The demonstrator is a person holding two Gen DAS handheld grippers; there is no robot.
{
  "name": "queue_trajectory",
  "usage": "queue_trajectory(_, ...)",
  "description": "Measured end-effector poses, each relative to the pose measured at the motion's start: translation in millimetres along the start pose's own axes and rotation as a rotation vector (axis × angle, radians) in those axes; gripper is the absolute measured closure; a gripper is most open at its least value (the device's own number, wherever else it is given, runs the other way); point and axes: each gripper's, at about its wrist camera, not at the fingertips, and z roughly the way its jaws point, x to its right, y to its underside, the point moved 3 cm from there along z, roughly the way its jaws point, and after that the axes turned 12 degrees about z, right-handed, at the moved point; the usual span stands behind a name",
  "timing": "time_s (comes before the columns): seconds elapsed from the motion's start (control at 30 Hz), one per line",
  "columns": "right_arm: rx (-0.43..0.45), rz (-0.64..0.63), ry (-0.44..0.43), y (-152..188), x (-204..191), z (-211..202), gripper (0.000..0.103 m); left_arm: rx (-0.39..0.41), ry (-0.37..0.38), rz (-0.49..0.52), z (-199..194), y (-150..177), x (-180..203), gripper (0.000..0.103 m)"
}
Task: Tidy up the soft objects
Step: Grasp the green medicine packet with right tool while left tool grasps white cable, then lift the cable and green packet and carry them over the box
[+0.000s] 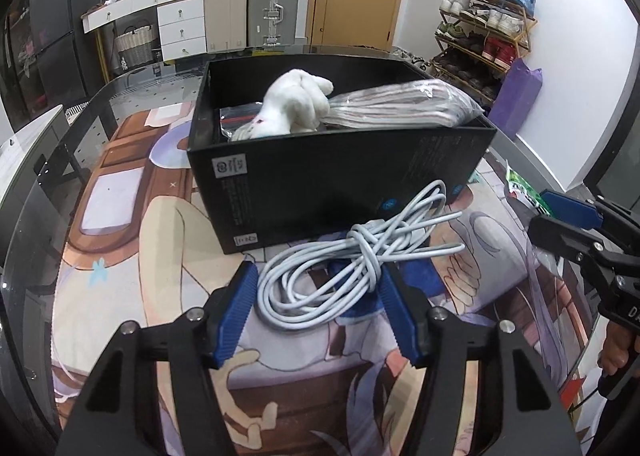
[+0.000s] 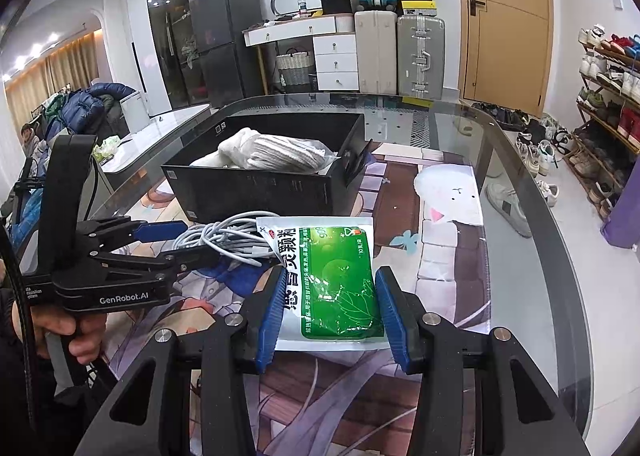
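Two hand-held grippers sit nearest, both on the near side of the black box (image 1: 340, 159). The left hand-held gripper (image 1: 316, 296) is spread wide, its blue pads either side of the coiled white cable (image 1: 356, 264) without pressing it; the cable lies on the tabletop (image 2: 520, 183) just in front of the box. The right hand-held gripper (image 2: 326, 304) is likewise released, its pads flanking the green sachet (image 2: 332, 280), which lies flat on the printed mat (image 1: 128, 223) in front of the box and right of the cable, their edges touching. Inside the box rest a white plush toy (image 1: 298, 101) and a clear bag of folded cloth (image 1: 404, 103), its end poking over the box's right rim. Beyond the box stand suitcases (image 2: 400, 51) and a shoe rack (image 1: 484, 27).
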Motion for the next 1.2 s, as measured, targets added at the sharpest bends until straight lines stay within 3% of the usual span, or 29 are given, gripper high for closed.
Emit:
queue_trajectory(0.2,-0.003,0.003,0.0,0.0,-1.9,-0.4,0.058,-0.016,0.049,0.028,-6.7,4.4,13.0,0.039)
queue_trajectory(0.27,-0.003,0.003,0.001,0.6,-1.6,0.4,0.058,-0.021,0.039,0.037,-5.5,3.9,15.3,0.028)
queue_trajectory(0.63,0.002,0.012,0.001,-0.2,3.0,-0.3,0.058,-0.028,0.044,0.058,6.0,-7.0,24.8,0.026)
queue_trajectory(0.7,0.002,0.014,0.001,0.0,3.8,-0.1,0.058,-0.017,0.05,0.058,6.0,-6.6,25.2,0.028)
queue_trajectory(0.77,-0.002,0.015,0.0,0.5,5.0,0.7,0.058,0.0,0.052,0.054,4.9,-5.8,24.3,0.045)
queue_trajectory(1.07,-0.006,0.017,0.006,1.3,6.2,3.4,0.058,0.031,0.074,0.129,-5.8,-1.5,37.4,0.068)
queue_trajectory(1.2,-0.006,0.01,0.004,1.5,5.1,4.1,0.058,0.033,0.084,0.143,-10.0,0.0,41.2,0.07)
